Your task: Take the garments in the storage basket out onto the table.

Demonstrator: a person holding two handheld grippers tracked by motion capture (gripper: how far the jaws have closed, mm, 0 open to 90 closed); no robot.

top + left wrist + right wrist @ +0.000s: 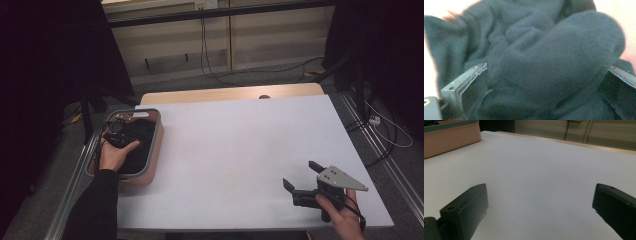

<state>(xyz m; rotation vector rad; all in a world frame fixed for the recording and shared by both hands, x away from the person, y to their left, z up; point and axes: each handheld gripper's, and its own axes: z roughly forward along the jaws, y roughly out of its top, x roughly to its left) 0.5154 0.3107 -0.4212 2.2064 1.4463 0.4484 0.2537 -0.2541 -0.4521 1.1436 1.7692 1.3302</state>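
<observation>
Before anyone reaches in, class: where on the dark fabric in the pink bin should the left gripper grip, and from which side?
Likely the raised, rounded fold of the dark fabric, taken from straight above. That hump bulges up between the open jaws of the left gripper, so they can straddle it. The walls of the pink bin block any sideways approach.

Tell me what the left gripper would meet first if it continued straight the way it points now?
The dark cloth in the bin. It already lies between the open jaws of the left gripper, so contact seems almost immediate, though the depth is unclear.
</observation>
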